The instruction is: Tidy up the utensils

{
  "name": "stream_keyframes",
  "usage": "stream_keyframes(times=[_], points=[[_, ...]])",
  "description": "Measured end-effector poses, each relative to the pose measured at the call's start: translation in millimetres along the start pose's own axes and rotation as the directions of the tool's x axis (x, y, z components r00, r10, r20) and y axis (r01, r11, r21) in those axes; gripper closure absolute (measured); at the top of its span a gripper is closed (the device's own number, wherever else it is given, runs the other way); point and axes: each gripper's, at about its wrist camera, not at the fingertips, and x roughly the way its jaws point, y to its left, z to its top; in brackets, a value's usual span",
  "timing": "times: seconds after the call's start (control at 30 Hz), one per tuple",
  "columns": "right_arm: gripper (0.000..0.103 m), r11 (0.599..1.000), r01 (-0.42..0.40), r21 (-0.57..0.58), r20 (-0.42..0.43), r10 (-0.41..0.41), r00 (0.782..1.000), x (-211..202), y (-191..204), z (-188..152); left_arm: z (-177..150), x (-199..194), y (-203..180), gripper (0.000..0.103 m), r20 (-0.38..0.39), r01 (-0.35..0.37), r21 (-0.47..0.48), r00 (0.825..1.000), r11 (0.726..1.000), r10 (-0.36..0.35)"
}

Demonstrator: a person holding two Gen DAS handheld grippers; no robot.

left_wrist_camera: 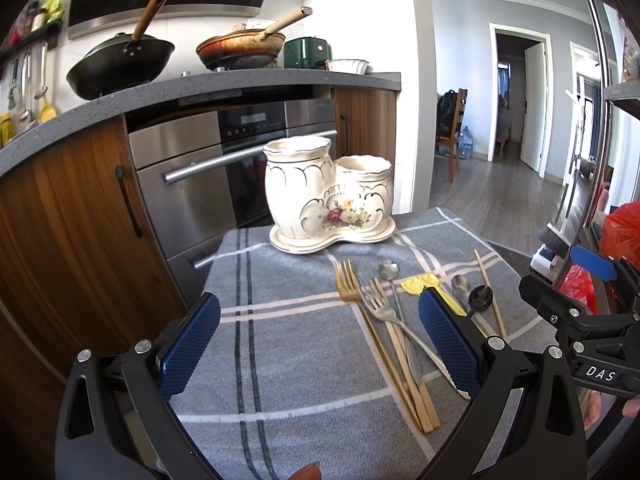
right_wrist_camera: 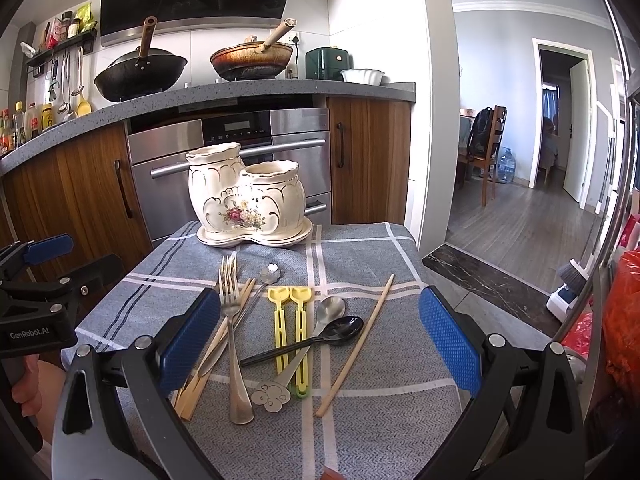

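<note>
Utensils loose on checked cloth (right_wrist_camera: 360,248) before ceramic holder (right_wrist_camera: 248,200); left gripper (left_wrist_camera: 320,344) and right gripper (right_wrist_camera: 320,340) both spread wide, empty.

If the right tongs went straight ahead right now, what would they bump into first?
Probably the pile of cutlery. The open right tongs point at the glossy black plastic spoon and the yellow plastic chopsticks lying on the grey checked cloth. Depth is hard to judge; if they passed above, the white floral ceramic holder comes next.
</note>
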Motion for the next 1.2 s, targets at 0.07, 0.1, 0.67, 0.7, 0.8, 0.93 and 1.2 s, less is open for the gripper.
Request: stream_keyframes(times=[0.07, 0.1, 0.67, 0.7, 0.8, 0.93, 1.2], points=[[0.005, 1.000, -0.001, 0.002, 0.002, 0.001, 1.000, -0.1, -0.1, 0.2, 0.0, -0.2, 0.4, 0.005, -0.001, 0.002, -0.001, 1.000, 1.000, -0.002], [0.005, 1.000, 0.001, 0.002, 0.002, -0.001, 1.000, -0.1, -0.3, 0.0, 0.0, 0.0, 0.7, 0.005, -0.002, 0.002, -0.001, 1.000, 1.000, -0.002], [0.005, 0.997, 0.052, 0.048, -0.049, -0.050, 0.998, 16.4, -30.3, 24.7, 25.7, 19.5, 6.8, 0.005, -0.046, 0.068, 0.065, 0.997, 0.996, -0.065], [0.005, 0.998, 0.052, 0.043, -0.058, -0.050, 0.997, 19.1, -33.4, 25.9, 29.3, 24.4, 7.2, 0.005, -0.065, 0.091, 0.074, 0.994, 0.993, -0.086], [0.005, 0.999, 0.050, 0.008, -0.114, -0.049, 0.992, 34.8, -40.9, 33.9, 39.6, 38.4, 10.1, 0.005, -0.075, 0.117, 0.085, 0.991, 0.989, -0.111], [0.005, 0.998, 0.059, -0.009, -0.141, -0.060, 0.988, 49.8, -51.1, 42.7, 52.3, 57.3, 12.0, 0.005, -0.032, 0.056, 0.116, 0.998, 0.992, -0.053], [0.005, 0.999, -0.039, 0.028, -0.220, 0.045, 0.974, 80.0, -61.9, 38.4, 43.6, 96.6, 19.9, 0.005, -0.128, 0.142, 0.062, 0.983, 0.988, -0.133]])
